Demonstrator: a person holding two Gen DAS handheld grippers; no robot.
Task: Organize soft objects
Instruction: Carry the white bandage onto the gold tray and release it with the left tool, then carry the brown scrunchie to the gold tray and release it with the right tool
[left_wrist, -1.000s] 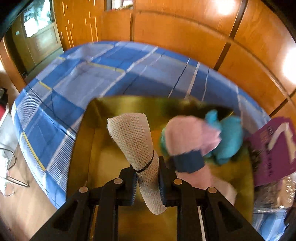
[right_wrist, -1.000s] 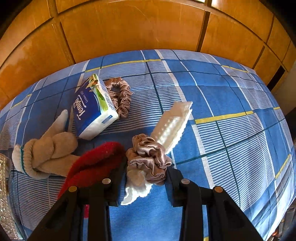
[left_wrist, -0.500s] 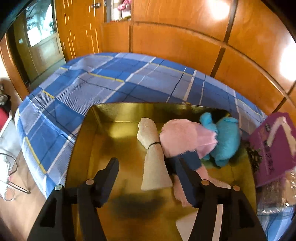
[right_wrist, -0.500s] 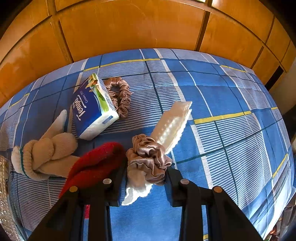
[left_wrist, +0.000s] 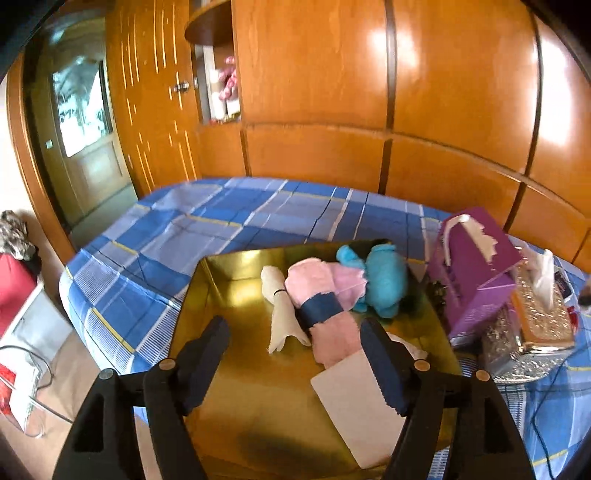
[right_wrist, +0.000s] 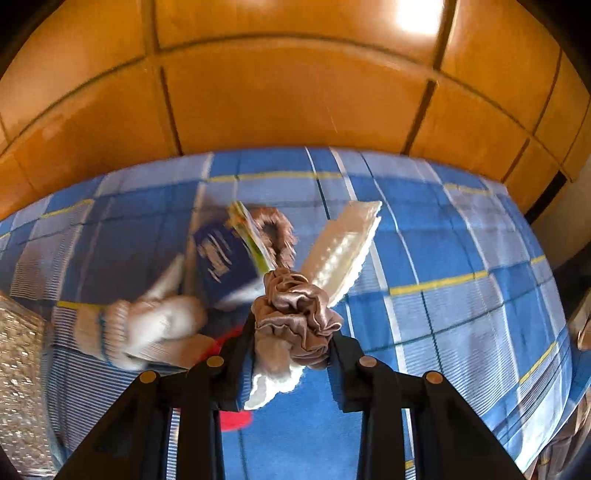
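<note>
Dropped: cream roll (left_wrist: 282, 314) lies beyond the just-opened, empty left gripper (left_wrist: 295, 354); right gripper (right_wrist: 291, 345) lifts, clamping the scrunchie (right_wrist: 295, 310).

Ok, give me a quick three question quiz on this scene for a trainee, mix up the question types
1. True or false: the left gripper is holding the rolled cream cloth.
2. What is the right gripper shut on? A) a red sock B) a bundle of white cloth wrapped in a beige scrunchie C) a tissue pack
3. Fill in: the pink rolled towel lies inside the ____ tray.

Key
1. False: its jaws have just been opening and nothing is between them; the cloth lies in the tray.
2. B
3. gold
</note>
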